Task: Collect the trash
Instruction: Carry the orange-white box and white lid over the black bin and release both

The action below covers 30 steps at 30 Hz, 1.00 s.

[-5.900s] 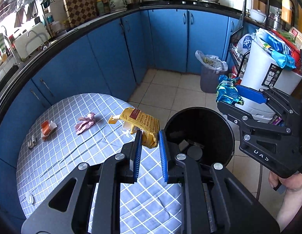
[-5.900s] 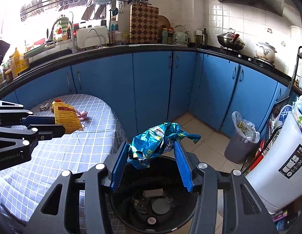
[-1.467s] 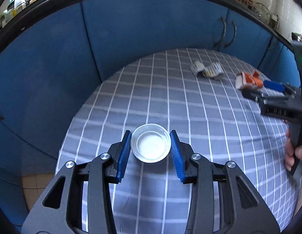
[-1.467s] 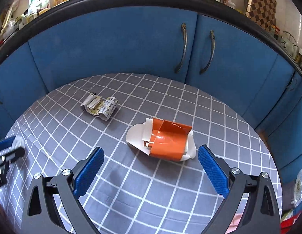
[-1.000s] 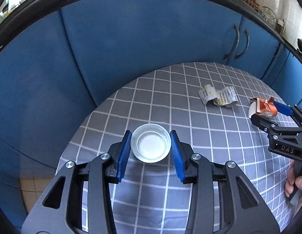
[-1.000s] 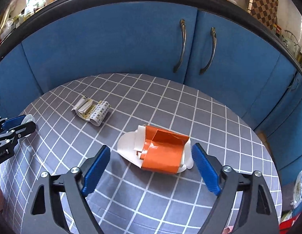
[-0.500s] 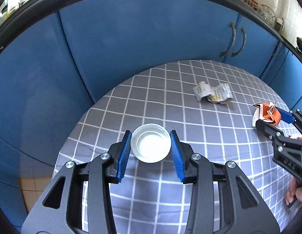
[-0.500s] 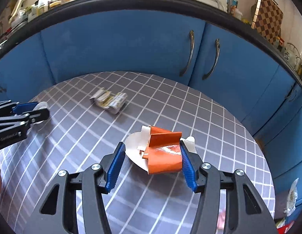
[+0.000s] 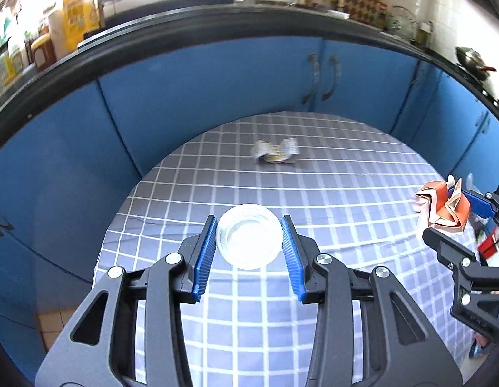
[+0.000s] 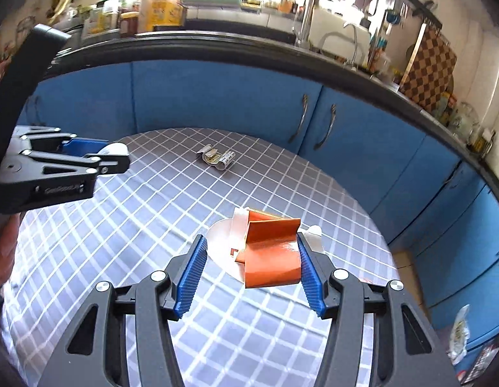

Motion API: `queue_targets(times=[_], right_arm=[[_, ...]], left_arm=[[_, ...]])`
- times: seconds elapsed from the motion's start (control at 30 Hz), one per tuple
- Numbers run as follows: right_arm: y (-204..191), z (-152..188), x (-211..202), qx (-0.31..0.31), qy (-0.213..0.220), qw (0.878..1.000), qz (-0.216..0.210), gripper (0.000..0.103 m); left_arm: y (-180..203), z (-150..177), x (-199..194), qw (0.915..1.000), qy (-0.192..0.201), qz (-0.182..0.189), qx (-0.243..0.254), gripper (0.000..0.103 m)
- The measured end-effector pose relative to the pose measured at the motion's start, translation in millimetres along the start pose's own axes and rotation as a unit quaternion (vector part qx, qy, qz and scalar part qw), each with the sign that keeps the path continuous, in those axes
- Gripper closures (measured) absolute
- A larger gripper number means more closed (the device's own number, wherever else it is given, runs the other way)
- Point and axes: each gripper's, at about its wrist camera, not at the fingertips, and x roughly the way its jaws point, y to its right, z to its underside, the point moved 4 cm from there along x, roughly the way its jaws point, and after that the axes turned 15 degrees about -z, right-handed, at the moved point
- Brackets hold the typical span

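Right gripper [image 10: 251,269] jaws have just been closing; orange wrapper [image 10: 270,254] now pinched between them and clear of the table [image 10: 152,213]. Left gripper [image 9: 249,242] clamps the clear lid [image 9: 248,237], also lifted. A second ago both items lay on the cloth. Both pickups done; one crumpled packet [image 10: 217,158] remains on the table.

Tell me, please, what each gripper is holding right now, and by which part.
The left gripper clamps the small clear round lid across its rim. The right gripper pinches the crumpled orange-and-white wrapper by its sides.
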Motion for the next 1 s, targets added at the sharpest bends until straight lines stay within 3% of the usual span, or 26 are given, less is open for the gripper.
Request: queue_targets(times=[0.53,1.0], right_arm=[[-7,38,-128,-0.039,0.039,0.997,0.055,0.050],[31,102,-194,-0.057,0.005,0.989,0.139,0.050]], left_arm=[[79,14,-114,0.9924,0.077,0.043,0.086,0.062],[179,34,-166,0.9738,0.112,0.085,0.179,0.062]])
